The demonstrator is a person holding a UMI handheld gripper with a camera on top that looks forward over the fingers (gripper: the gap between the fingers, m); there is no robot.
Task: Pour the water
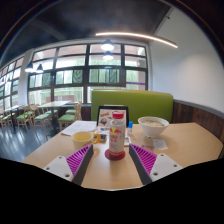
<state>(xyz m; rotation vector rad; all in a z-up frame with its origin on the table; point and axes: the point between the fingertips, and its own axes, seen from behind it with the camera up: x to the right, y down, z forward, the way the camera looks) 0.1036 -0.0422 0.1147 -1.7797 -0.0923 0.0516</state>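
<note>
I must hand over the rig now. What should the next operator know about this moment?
The hand-held gripper is open; the bottle stands upright on the table between its fingers, with a gap at each side.
A white bowl sits beyond the fingers, to the right of the bottle.
Done: approach only.
Left: close on the bottle, lift it, pour, probably into the bowl.

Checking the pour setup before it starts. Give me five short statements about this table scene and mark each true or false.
1. A bottle with a red cap stands between the gripper fingers. True.
2. Both fingers press on the bottle. False: a gap shows at each side.
3. A white bowl sits beyond the right finger. True.
4. The bench behind the table is blue. False: it is green.
5. The bottle lies on its side. False: it stands upright.
</note>
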